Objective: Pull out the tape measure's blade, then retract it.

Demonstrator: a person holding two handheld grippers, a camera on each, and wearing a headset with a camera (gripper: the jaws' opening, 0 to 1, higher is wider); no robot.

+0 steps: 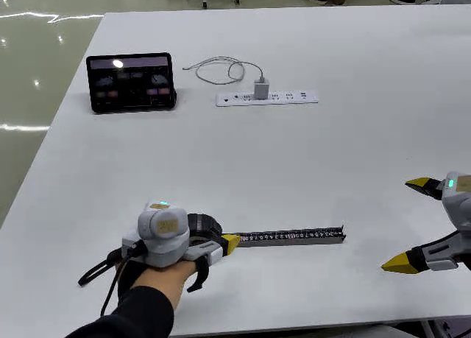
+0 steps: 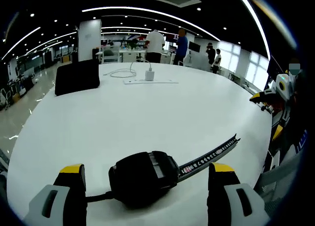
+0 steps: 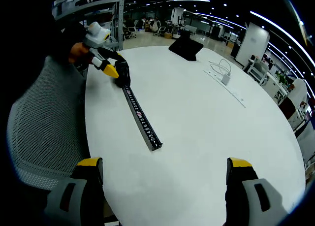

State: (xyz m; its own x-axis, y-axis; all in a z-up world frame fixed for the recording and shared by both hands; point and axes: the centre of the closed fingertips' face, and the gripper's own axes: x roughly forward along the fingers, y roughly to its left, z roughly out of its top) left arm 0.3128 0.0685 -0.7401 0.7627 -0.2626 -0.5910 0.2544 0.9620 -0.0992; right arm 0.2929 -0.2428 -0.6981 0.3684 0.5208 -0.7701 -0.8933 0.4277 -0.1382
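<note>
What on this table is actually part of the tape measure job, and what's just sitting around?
For the job: tape measure, its pulled-out blade, left gripper, right gripper.
Lying about: tablet, power strip, charger and its cable.

Head view: bright, even overhead light, sharp all over. Glare streaks on floor (image 1: 29,18) at 10 o'clock; lamp spot on tablet (image 1: 131,84). Shadows on table (image 1: 294,176) faint and soft. Both gripper views: heavy fisheye bending at edges; light strips (image 2: 147,10) at 12 o'clock; table washed white, left one dimmer.
</note>
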